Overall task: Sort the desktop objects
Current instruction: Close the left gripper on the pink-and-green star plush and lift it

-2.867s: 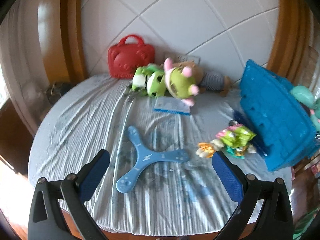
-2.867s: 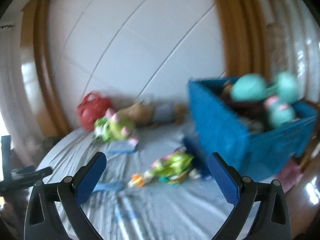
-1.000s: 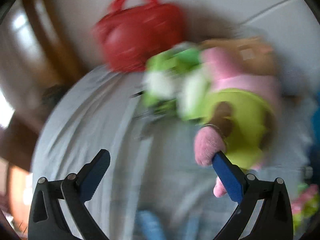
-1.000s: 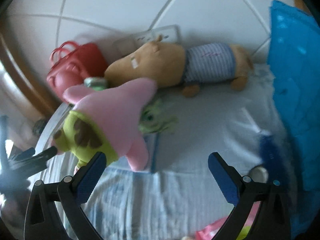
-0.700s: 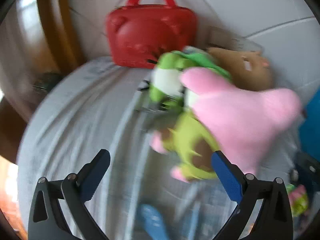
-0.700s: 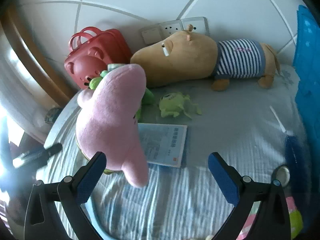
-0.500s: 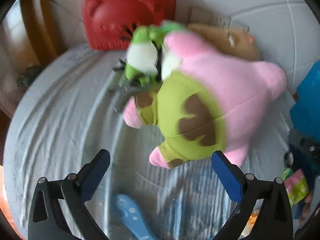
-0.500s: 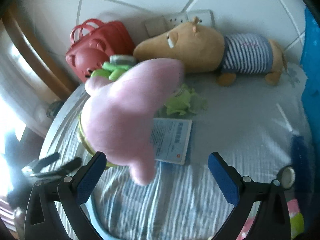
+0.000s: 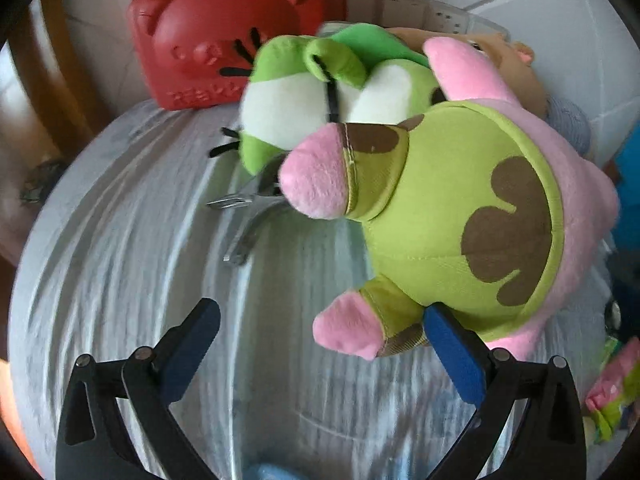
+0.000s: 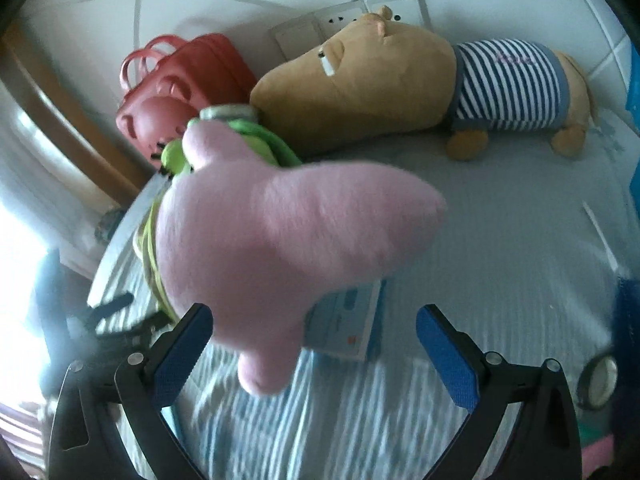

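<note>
1. The left gripper point(image 9: 320, 344) has its blue-padded jaws spread wide, with nothing clamped between them; the right-hand pad point(image 9: 454, 356) sits just under the foot of the pink star-shaped plush toy in green shorts with brown patches point(image 9: 460, 216).
2. At far left, against the white tiled wall, stands a red plastic bear-faced case point(image 9: 224, 32).
3. Just right of it lies a green and white plush frog point(image 9: 320, 96), with a metal tool point(image 9: 248, 216) poking out beneath it onto the pale wrinkled sheet point(image 9: 120, 260).
4. The pink star plush fills the centre-right, overlapping the frog; whether it is lifted clear of the sheet I cannot tell.
5. The right gripper point(image 10: 310, 354) also gapes wide, gripping nothing; the pink plush looms just above its left pad point(image 10: 180, 354).
6. Beneath the plush lies a white and blue booklet point(image 10: 352, 328).
7. Farther right, a tan plush animal in a blue-striped shirt point(image 10: 400, 80) lies along the wall.
</note>
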The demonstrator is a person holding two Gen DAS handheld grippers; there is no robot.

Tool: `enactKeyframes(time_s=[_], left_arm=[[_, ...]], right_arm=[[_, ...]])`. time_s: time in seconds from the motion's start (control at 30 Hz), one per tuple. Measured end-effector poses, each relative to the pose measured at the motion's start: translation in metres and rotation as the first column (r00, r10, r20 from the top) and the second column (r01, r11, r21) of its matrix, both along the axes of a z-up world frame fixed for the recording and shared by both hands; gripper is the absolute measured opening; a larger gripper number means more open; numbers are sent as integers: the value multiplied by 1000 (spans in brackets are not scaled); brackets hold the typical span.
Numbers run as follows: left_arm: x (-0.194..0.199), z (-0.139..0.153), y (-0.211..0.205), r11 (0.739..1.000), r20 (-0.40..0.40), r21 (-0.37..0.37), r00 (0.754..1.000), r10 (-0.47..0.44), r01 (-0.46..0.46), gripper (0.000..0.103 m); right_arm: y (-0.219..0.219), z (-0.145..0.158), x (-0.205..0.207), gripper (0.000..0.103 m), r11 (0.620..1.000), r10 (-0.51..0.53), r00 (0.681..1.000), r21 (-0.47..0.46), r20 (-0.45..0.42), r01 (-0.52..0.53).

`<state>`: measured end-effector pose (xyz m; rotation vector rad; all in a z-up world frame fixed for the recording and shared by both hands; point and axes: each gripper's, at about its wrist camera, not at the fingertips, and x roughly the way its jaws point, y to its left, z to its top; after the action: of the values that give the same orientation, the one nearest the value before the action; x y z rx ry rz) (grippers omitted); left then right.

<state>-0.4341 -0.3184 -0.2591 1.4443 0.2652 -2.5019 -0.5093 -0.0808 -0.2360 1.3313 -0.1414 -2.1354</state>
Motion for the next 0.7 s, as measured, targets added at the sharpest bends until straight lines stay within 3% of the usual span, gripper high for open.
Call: enactKeyframes(time_s=[0.2, 0.33, 0.47, 0.6, 0.7], left_arm=[[19, 1, 13, 995, -72, 82, 996, -48, 54, 103], [24, 8, 28, 993, -86, 54, 992, -97, 102, 103], [3, 7, 48, 991, -78, -13, 988, -136, 136, 103], [-16, 0, 56, 980, -99, 59, 978, -183, 189, 103], [-18, -3, 59, 978, -111, 49, 974, -197, 203, 103]], right_arm=[[-7, -20, -11, 103, 998, 9, 996, -65, 87, -3], [-9, -26, -14, 103, 995, 23, 995, -95, 99, -13], [-8, -28, -16, 103, 993, 19, 994, -115, 111, -6], [-5, -26, -18, 103, 988, 4, 994, -152, 109, 12], [-11, -26, -21, 103, 985, 23, 995, -173, 97, -6]])
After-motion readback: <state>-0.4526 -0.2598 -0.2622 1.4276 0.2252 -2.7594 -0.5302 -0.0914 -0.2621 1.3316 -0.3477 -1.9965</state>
